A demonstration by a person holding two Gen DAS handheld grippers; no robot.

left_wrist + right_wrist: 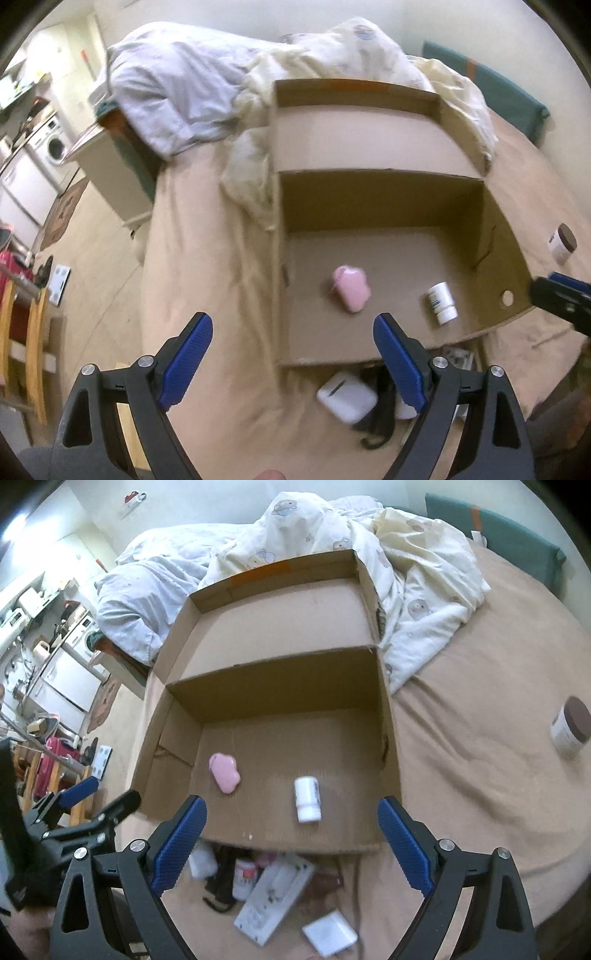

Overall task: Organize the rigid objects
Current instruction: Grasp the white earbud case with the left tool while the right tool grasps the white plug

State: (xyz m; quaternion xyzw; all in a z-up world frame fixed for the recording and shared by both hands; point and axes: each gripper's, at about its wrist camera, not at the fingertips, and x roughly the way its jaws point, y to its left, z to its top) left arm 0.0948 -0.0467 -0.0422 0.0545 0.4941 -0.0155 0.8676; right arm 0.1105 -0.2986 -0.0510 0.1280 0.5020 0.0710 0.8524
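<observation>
A cardboard box (388, 760) lies open on the tan bed (480, 775), its flaps folded out at the far side against a rumpled duvet (424, 602). On the box floor, a pink case (224, 772) lies left of centre and a white bottle (307, 799) lies on its side to the right of it, the two apart. The left gripper (293, 365) hangs over the near edge of the box with its blue fingers spread wide and nothing between them; the right gripper (291, 849) is likewise spread and empty above the same edge. Just outside the near wall, a loose heap sits on the bed: a white square block (330, 937) nearest, a flat white pack (275, 901) beside it, a small red-labelled bottle (245, 880) and a black object (221, 886) whose shape is too blurred to tell. Far right on the bed, well apart from the box, stands a jar (570, 733) with a brown lid
</observation>
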